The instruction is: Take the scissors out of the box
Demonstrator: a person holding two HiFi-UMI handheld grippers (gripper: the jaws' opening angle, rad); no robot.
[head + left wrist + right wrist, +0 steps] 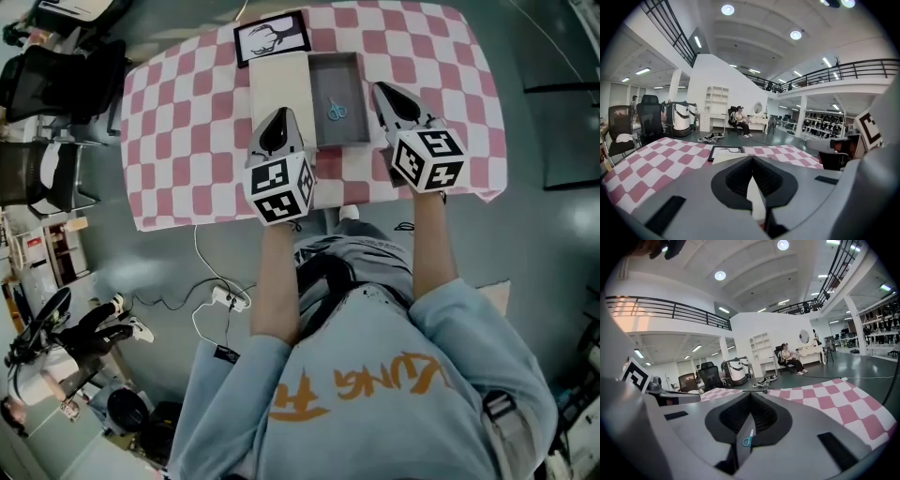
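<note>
Scissors (337, 110) — blue-handled, flat inside open grey box (349, 77). Left gripper (281, 114), right gripper (382, 92): flanking box, jaws clenched, empty. Risk — if lowered unopened, tips would likely shove scissors against box wall instead of grasping.

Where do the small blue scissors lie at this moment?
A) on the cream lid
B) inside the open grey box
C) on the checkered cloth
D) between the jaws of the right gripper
B: the scissors lie on the floor of the grey box, and the right gripper beside it is shut on nothing.
</note>
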